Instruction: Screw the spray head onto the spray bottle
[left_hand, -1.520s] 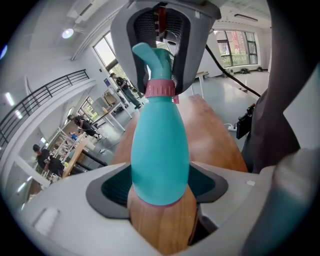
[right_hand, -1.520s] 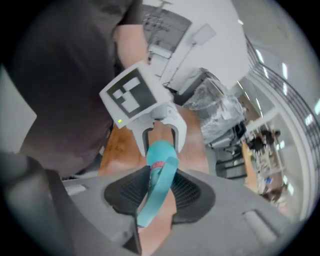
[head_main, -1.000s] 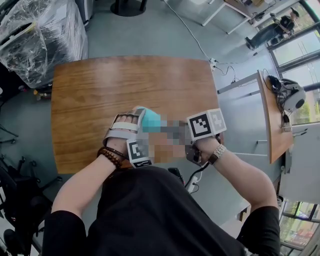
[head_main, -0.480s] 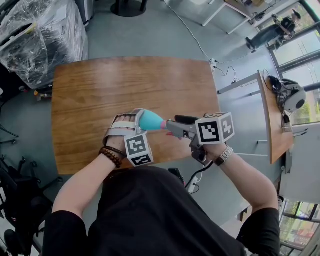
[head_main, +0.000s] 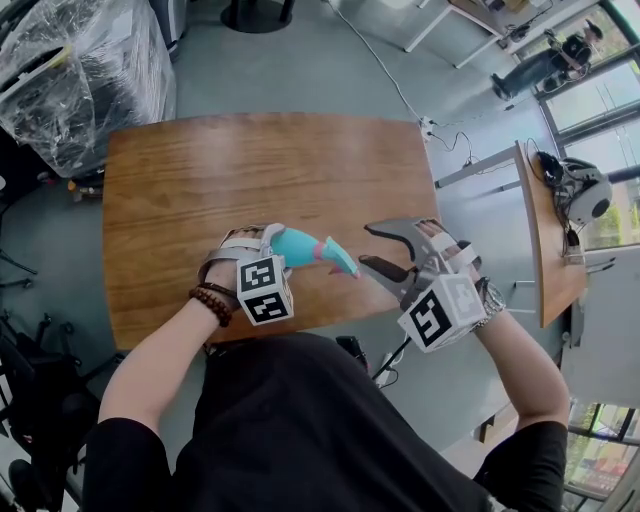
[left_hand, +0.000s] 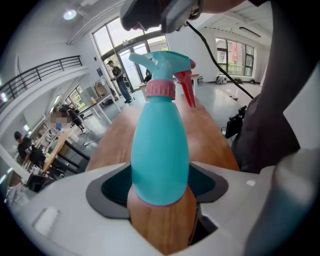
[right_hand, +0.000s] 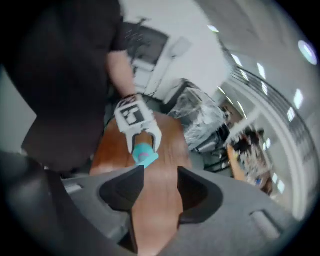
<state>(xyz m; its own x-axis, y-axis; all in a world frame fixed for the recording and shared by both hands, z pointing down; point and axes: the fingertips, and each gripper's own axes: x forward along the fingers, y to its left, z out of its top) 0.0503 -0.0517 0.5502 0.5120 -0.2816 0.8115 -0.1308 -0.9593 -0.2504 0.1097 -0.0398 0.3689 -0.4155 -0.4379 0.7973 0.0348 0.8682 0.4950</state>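
Note:
My left gripper (head_main: 268, 243) is shut on the base of a teal spray bottle (head_main: 297, 244), which it holds tilted over the wooden table (head_main: 250, 170). The left gripper view shows the bottle (left_hand: 160, 150) between the left gripper's (left_hand: 160, 187) pads, with a pink collar (left_hand: 160, 89) and a teal spray head (left_hand: 159, 61) with a red trigger on top. My right gripper (head_main: 371, 246) stands open just right of the nozzle, apart from it. Its jaws have just been opening, and nothing is between them. The right gripper view looks past its (right_hand: 155, 192) pads at the bottle (right_hand: 144, 154).
A plastic-wrapped bundle (head_main: 70, 70) stands off the table's far left corner. A second table (head_main: 545, 230) with a headset on it stands to the right. A cable (head_main: 400, 95) runs across the floor behind the table. The table's near edge is at my body.
The right gripper was at the spray head; it has let go, opened, rolled over and drawn back to the right. The left gripper has tilted the bottle a little.

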